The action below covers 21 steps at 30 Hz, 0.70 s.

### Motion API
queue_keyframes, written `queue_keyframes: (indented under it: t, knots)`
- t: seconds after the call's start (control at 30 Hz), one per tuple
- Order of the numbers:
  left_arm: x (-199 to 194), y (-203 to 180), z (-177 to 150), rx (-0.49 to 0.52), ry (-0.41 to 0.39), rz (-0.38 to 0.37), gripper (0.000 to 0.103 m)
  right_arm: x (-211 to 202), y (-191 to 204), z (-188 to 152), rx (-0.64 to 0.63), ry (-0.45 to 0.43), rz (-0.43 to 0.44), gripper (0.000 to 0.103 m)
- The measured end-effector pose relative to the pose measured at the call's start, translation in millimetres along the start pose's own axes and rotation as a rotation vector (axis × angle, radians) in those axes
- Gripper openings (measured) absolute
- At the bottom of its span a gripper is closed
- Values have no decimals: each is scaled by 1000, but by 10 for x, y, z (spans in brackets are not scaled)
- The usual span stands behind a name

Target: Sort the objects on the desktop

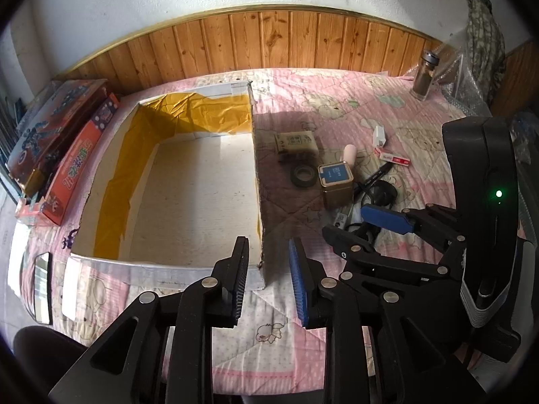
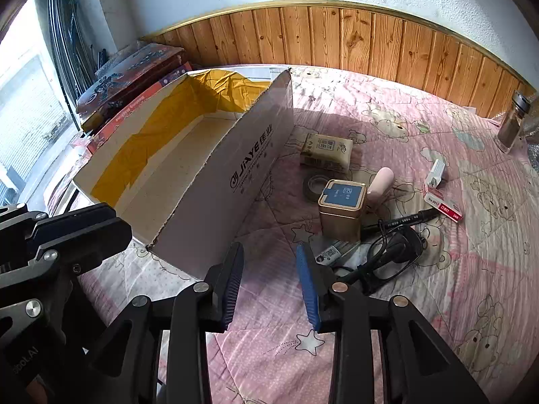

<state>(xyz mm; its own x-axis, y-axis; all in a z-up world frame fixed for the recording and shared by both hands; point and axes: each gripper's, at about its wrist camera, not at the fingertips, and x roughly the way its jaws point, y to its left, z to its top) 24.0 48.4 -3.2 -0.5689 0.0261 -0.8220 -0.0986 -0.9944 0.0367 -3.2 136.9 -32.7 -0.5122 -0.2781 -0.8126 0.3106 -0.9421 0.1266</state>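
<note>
Left wrist view: the left gripper (image 1: 267,282) is held part open and empty above the cardboard box (image 1: 257,181) corner.

Right wrist view: the right gripper (image 2: 271,286), likewise parted and empty, is aimed short of the gold tin (image 2: 341,208); it should be approached squarely before closing.

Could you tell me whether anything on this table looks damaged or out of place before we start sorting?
The cardboard box looks rough: its top edges are torn and ragged, and yellow tape inside is crinkled. It holds nothing yet. The black cable lies in a loose tangle beside the gold tin. Nothing looks spilled.
</note>
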Motion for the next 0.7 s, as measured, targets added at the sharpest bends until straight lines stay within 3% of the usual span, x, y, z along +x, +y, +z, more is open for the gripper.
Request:
queue_keyframes:
  t: [0.07,0.17,0.43,0.7]
  knots:
    - [35,-31,11,1,5,4,33,43,-75,-20,10,-4,3,52]
    - [101,-71,23,4,18,8,35,62,-129,-24,31,7,18,57]
    - [326,-247,137,13,60,-42,43,152,-459,-73,96,14,13,60]
    - [774,-575,261,41,129,-132,44,294,-1244,-282,422,66,91,61]
